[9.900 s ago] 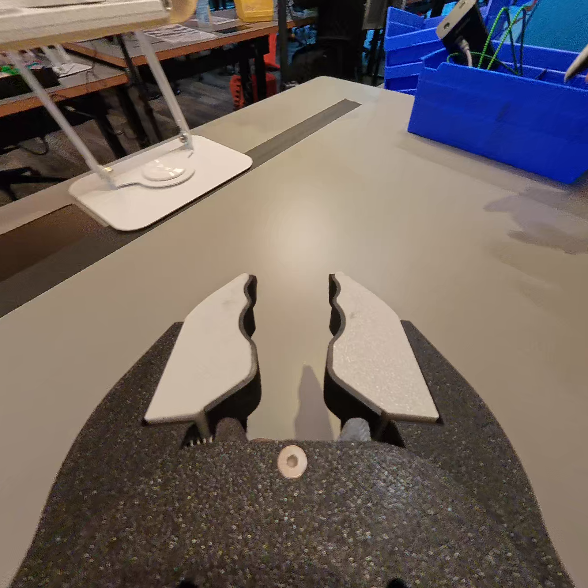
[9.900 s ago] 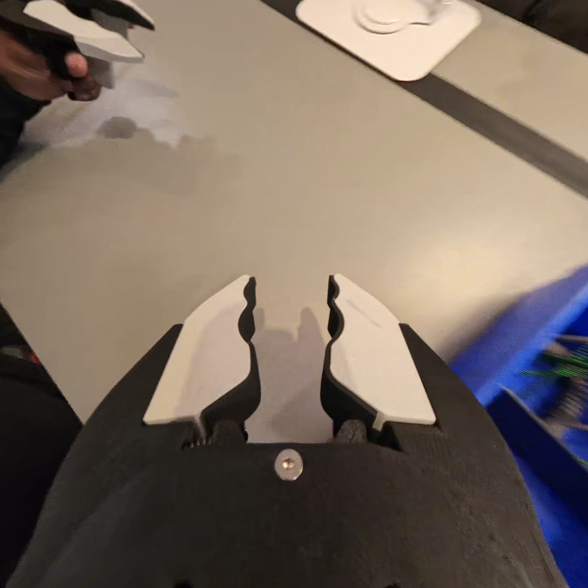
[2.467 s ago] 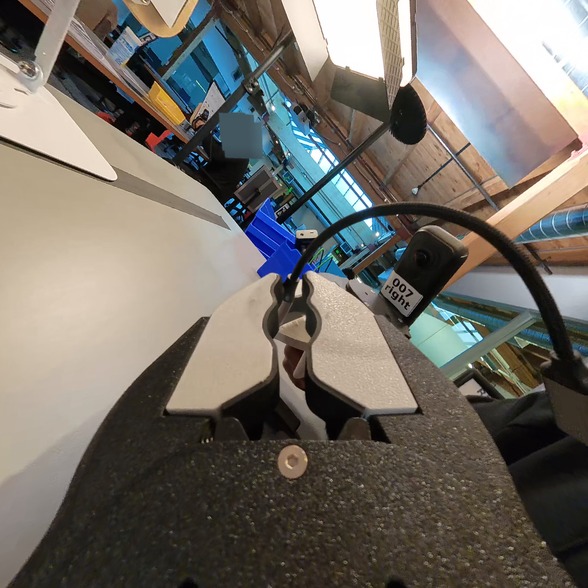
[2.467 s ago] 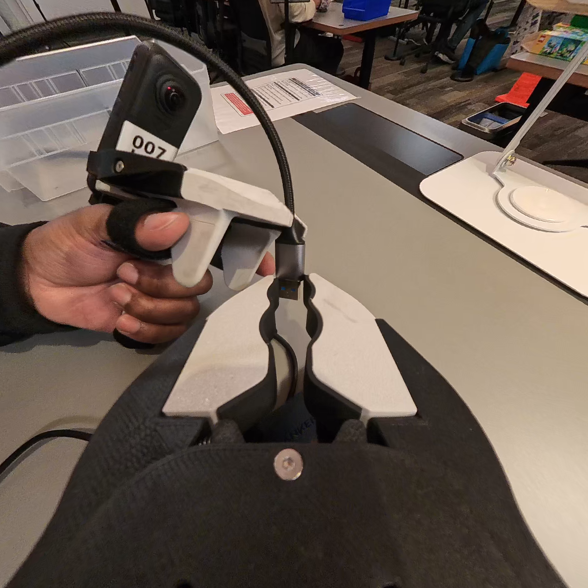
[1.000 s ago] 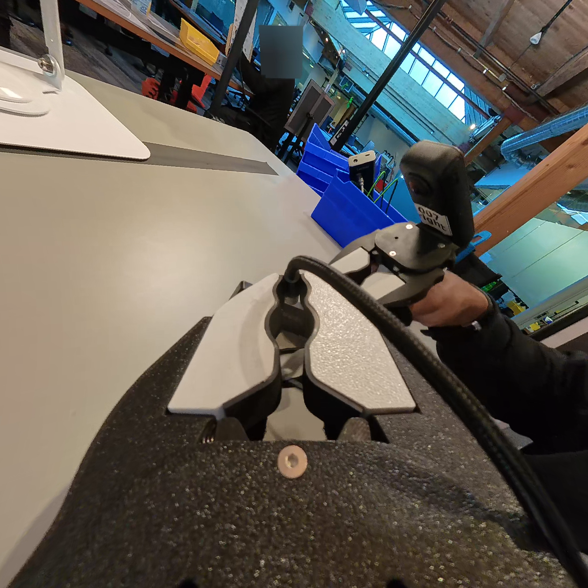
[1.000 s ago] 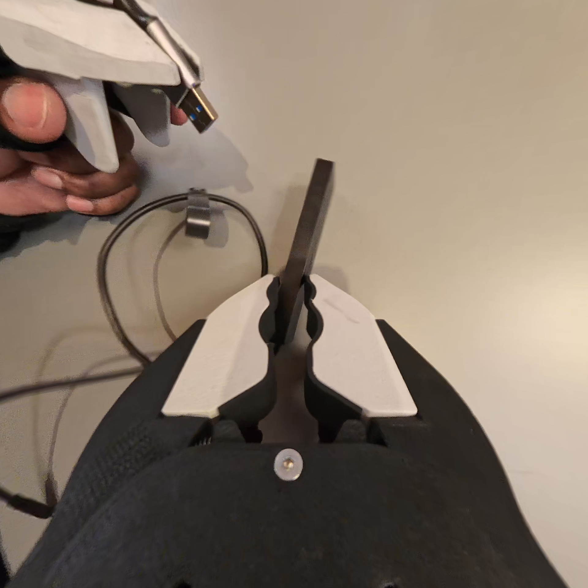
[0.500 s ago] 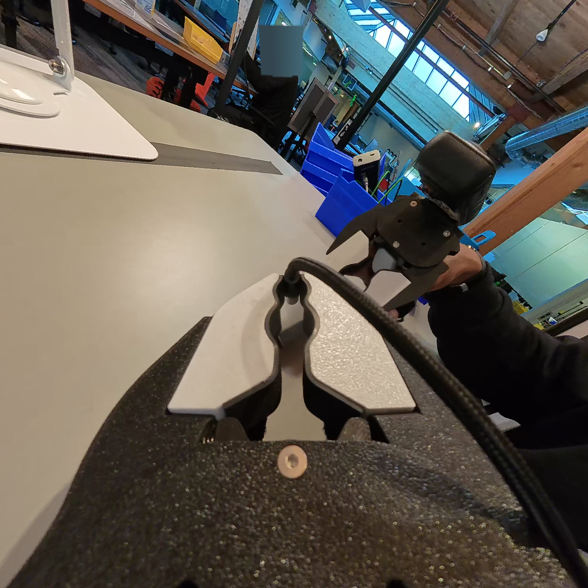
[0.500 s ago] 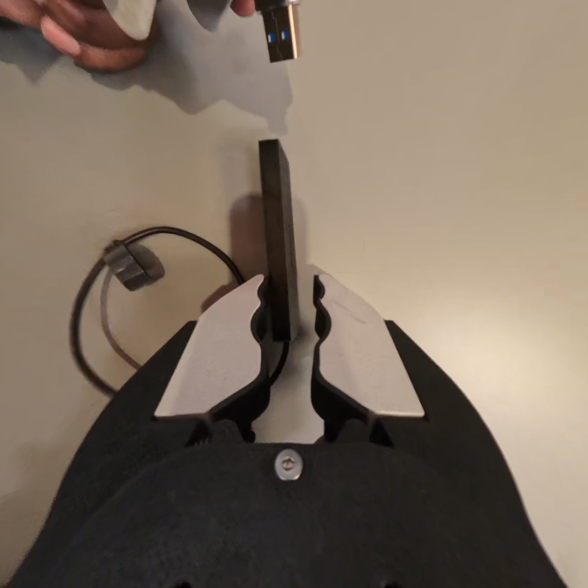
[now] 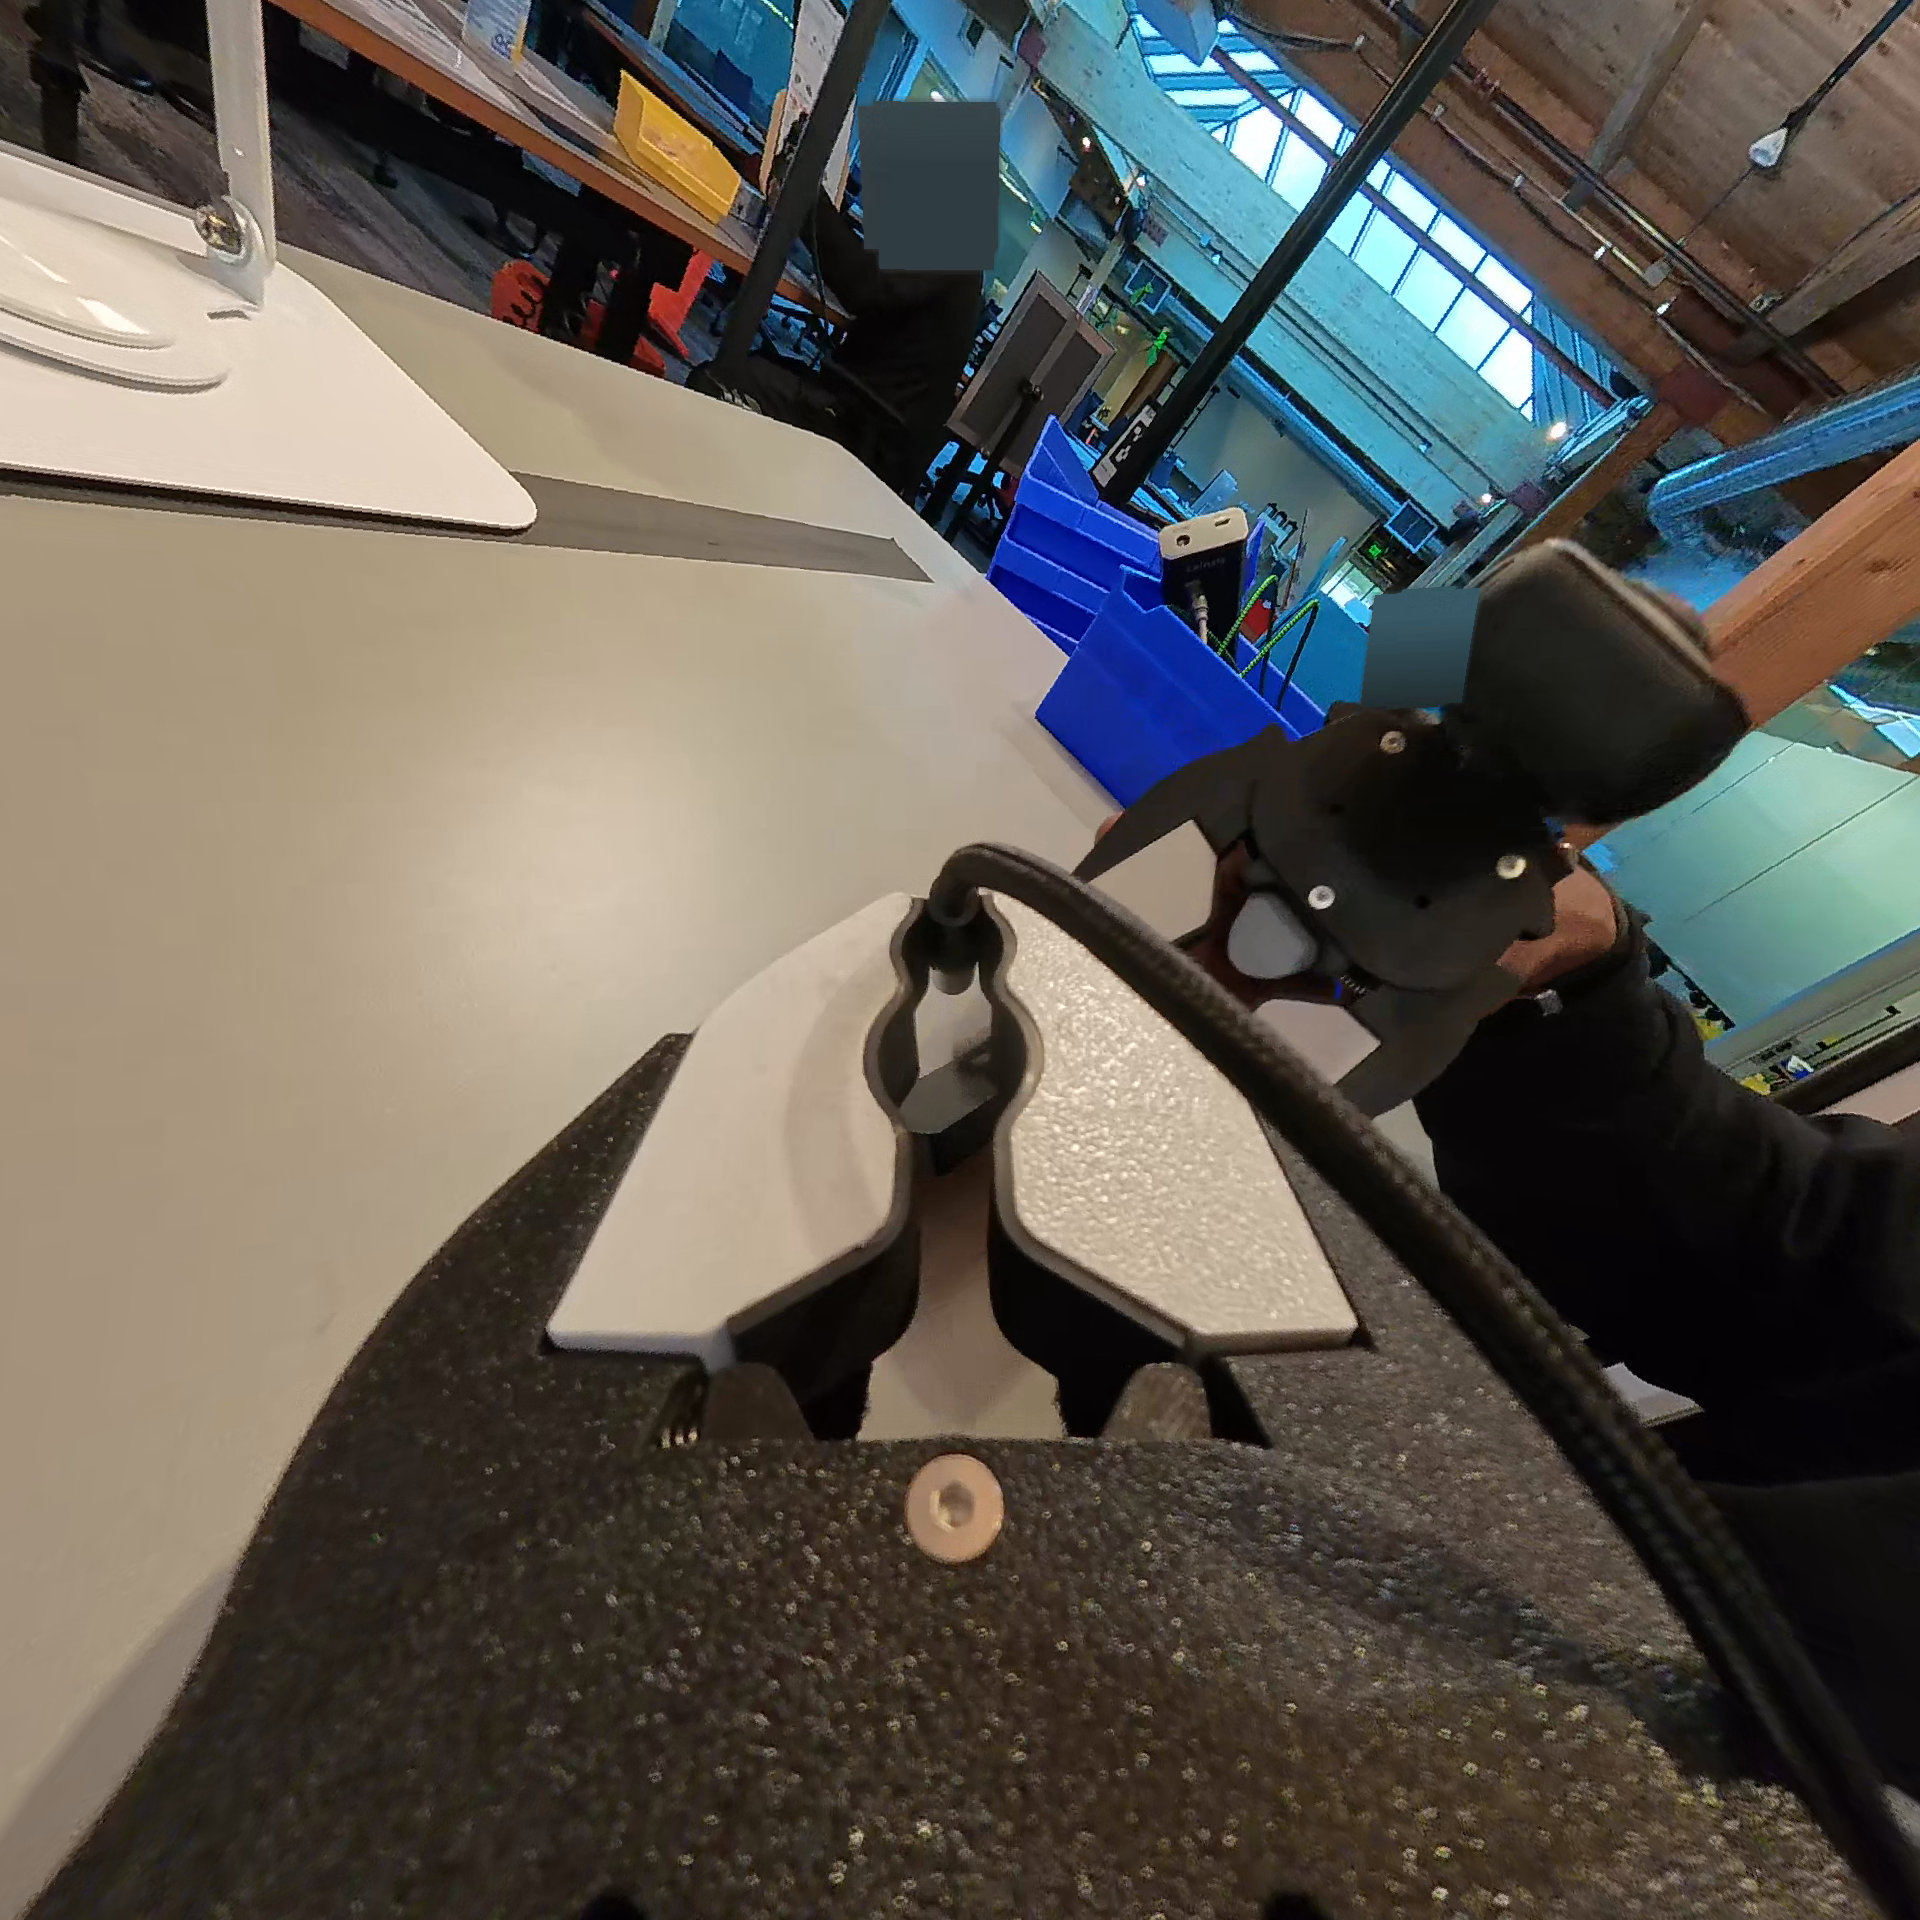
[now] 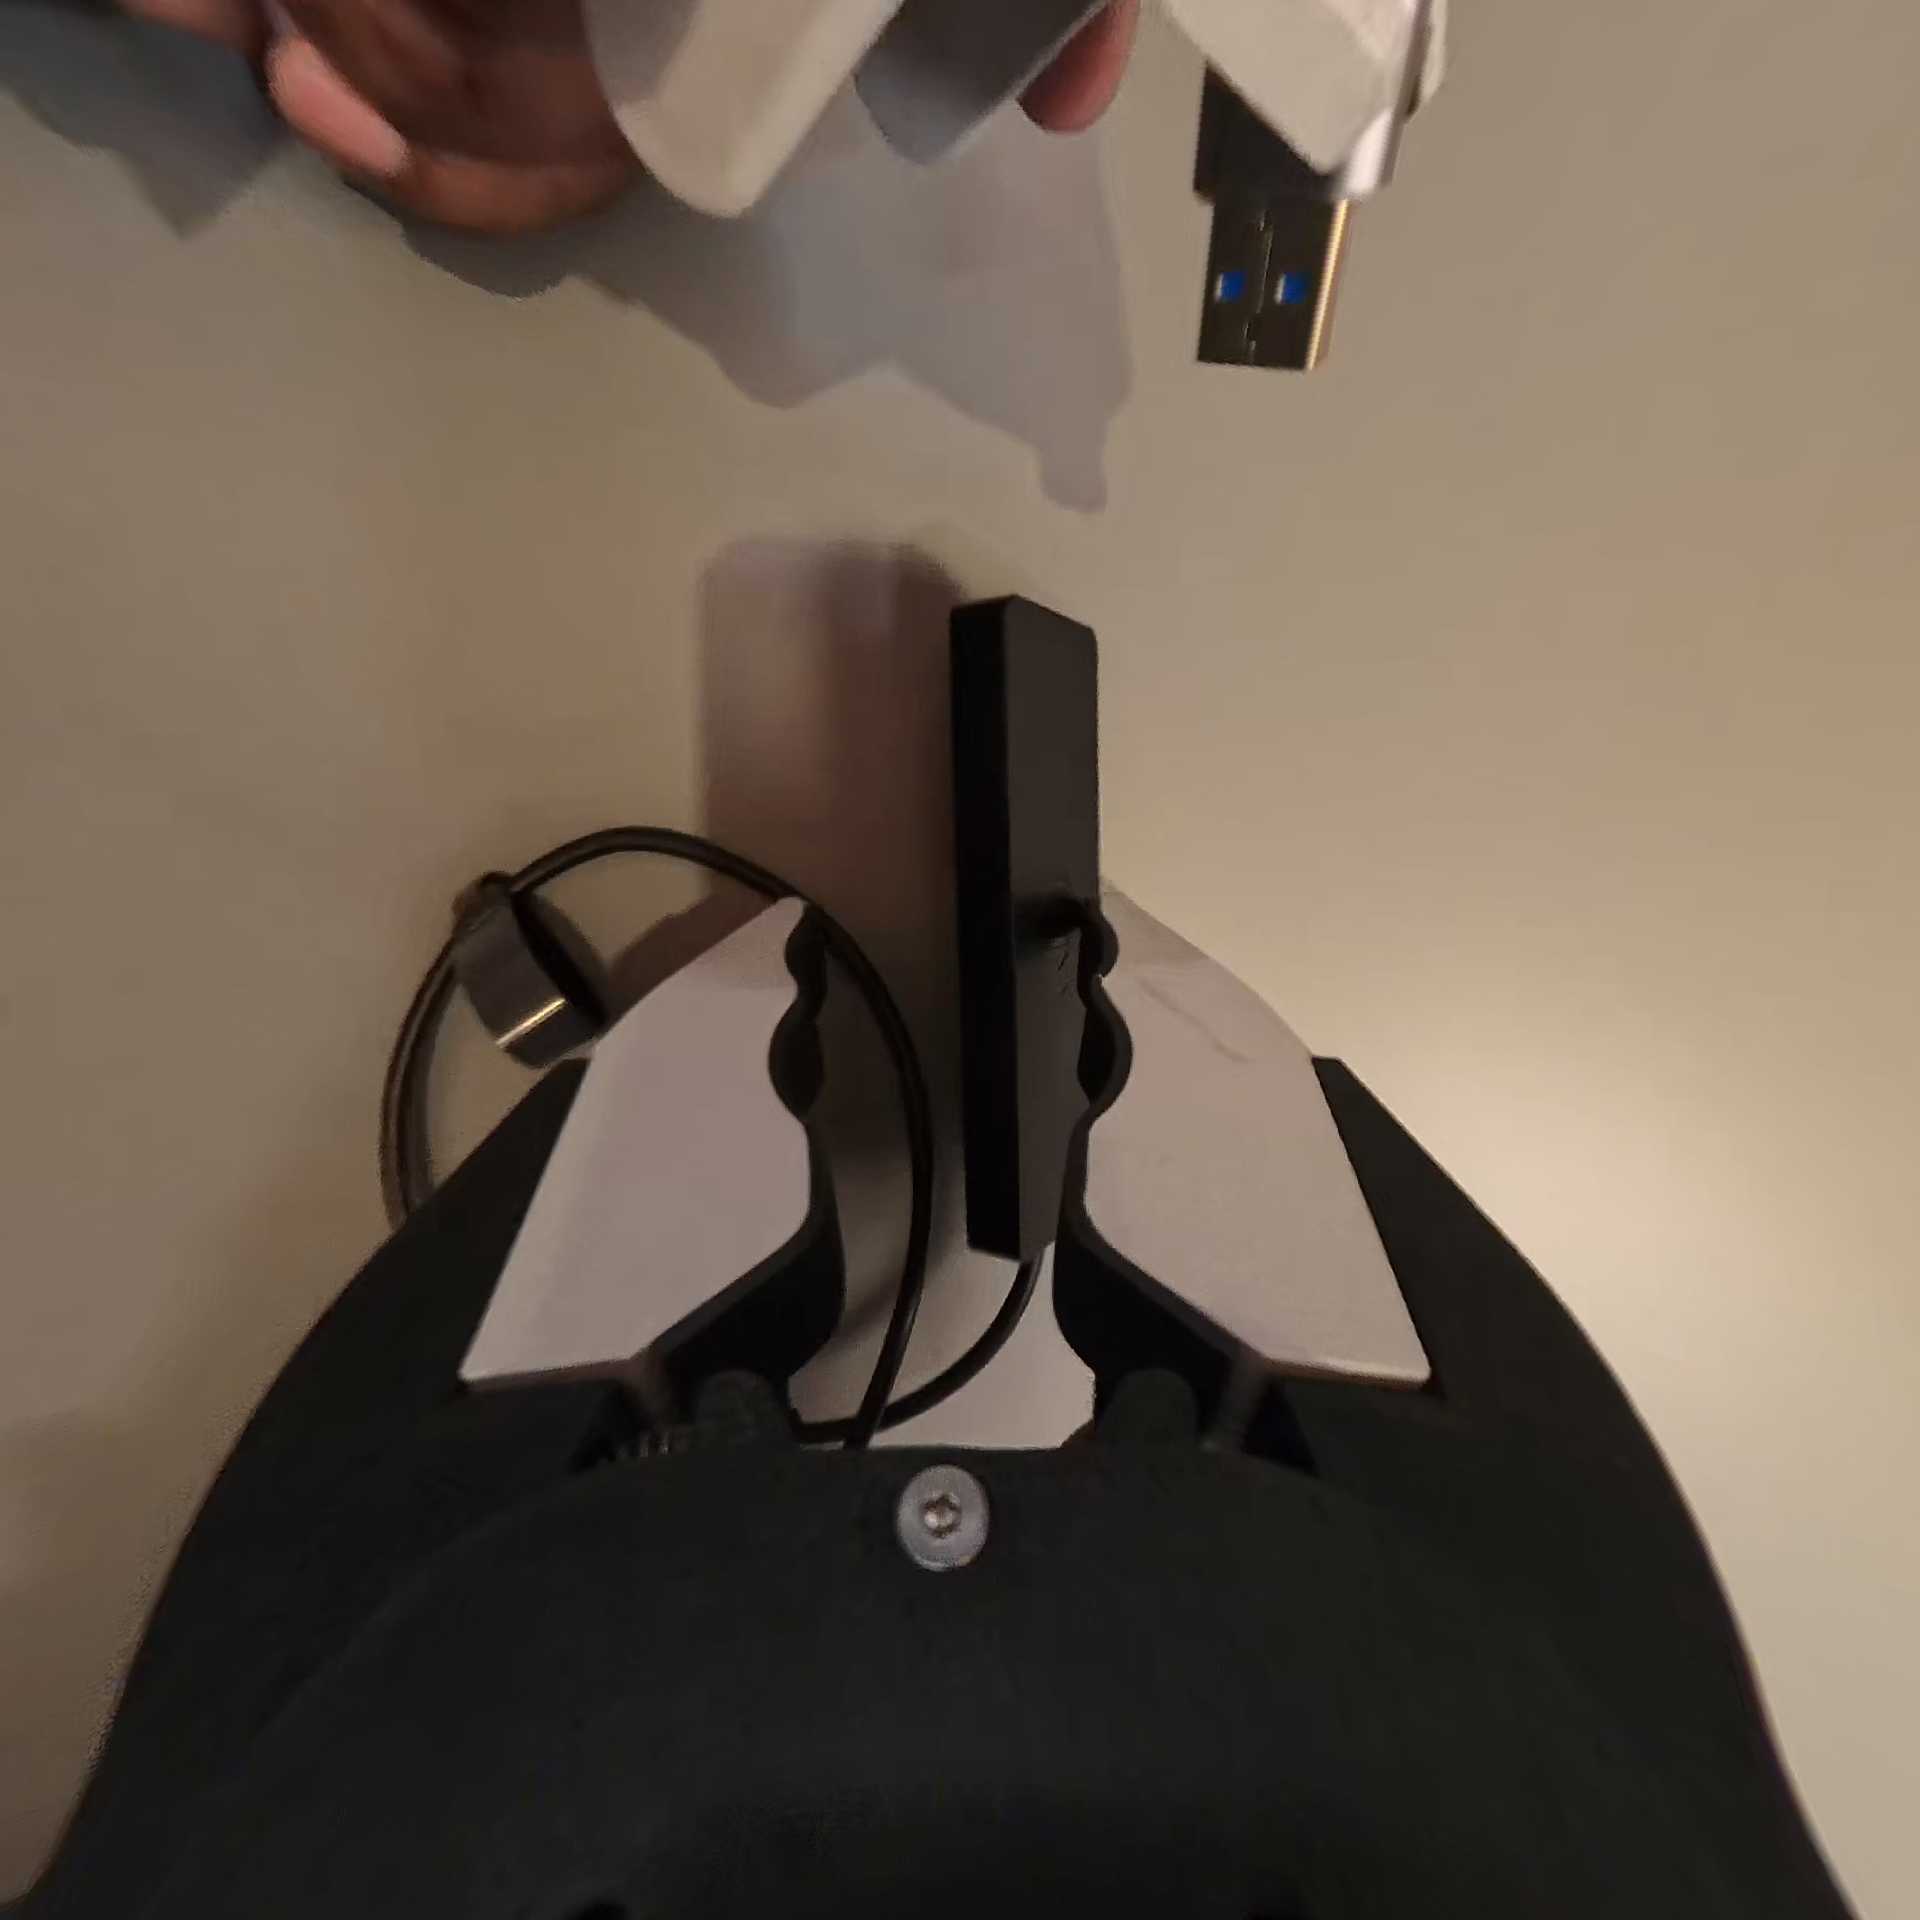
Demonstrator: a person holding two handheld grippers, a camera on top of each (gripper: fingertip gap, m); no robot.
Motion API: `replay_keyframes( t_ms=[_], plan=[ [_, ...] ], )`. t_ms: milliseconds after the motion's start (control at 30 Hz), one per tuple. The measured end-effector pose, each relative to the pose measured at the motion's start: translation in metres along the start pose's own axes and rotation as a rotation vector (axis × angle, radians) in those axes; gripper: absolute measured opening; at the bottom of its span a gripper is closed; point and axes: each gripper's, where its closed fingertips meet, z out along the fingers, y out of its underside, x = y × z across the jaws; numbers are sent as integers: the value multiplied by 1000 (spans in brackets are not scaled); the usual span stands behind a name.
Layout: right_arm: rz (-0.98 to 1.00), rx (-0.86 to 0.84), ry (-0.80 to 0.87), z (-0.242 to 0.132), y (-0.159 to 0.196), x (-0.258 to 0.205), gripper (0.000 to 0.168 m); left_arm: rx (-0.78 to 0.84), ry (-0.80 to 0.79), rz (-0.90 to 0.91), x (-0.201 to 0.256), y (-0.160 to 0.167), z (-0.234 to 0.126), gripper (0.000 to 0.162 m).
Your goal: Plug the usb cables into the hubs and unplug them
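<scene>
My left gripper (image 9: pixel 951 914) is shut on a black braided usb cable (image 9: pixel 1299 1081) that arcs back to the right. In the right wrist view its grey fingers (image 10: pixel 717 114) are at the top, and the cable's metal plug (image 10: pixel 1268 281) points down, above and right of the hub. The slim black hub (image 10: pixel 1023 831) stands on edge on the table. My right gripper (image 10: pixel 951 914) is open around it, with only the right finger touching it. The hub's own thin cable (image 10: pixel 416 1039) and connector (image 10: pixel 530 987) loop to the left.
The grey table (image 9: pixel 416 831) has a white lamp base (image 9: pixel 260 436) at the far left. Blue bins (image 9: pixel 1143 707) stand past its far right edge. A hand and black sleeve (image 9: pixel 1662 1195) hold the right gripper's body (image 9: pixel 1392 831). A person sits in the background.
My right gripper has opened and let go of the hub, which now stands between its fingers. My left gripper has carried the plug from upper left to upper right of the hub.
</scene>
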Motion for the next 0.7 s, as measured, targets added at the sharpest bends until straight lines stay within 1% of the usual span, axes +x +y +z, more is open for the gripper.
replay_keyframes(
  t_ms=[100, 167, 233, 300, 367, 467, 567, 600, 633, 700],
  plan=[
    [-1, -7, 44, 5, -3, 8, 36, 4, 1, -10, -1, -1, -1, 11],
    [1, 18, 49, 6, -9, 12, 26, 6, -2, -9, -2, -1, -1, 11],
    [19, 44, 57, 6, -14, 18, 19, 9, -8, -7, -3, -2, -2, 11],
    [47, 99, 83, 1, -19, 28, 10, 24, -15, -10, -5, -4, -3, 11],
    [125, 205, 63, -7, -27, 38, 11, 65, -11, -25, -7, -11, -7, 11],
    [320, 436, -65, -25, -43, 51, 10, 156, 5, -68, -10, -23, -13, 11],
    [563, 697, -270, -45, -59, 61, 10, 259, 34, -125, -11, -36, -22, 10],
    [630, 779, -343, -50, -62, 63, 10, 291, 48, -148, -10, -39, -24, 11],
    [690, 860, -416, -56, -65, 64, 10, 322, 66, -174, -9, -42, -26, 7],
    [790, 994, -555, -63, -68, 62, 10, 368, 119, -229, -4, -46, -28, 9]
  ],
)
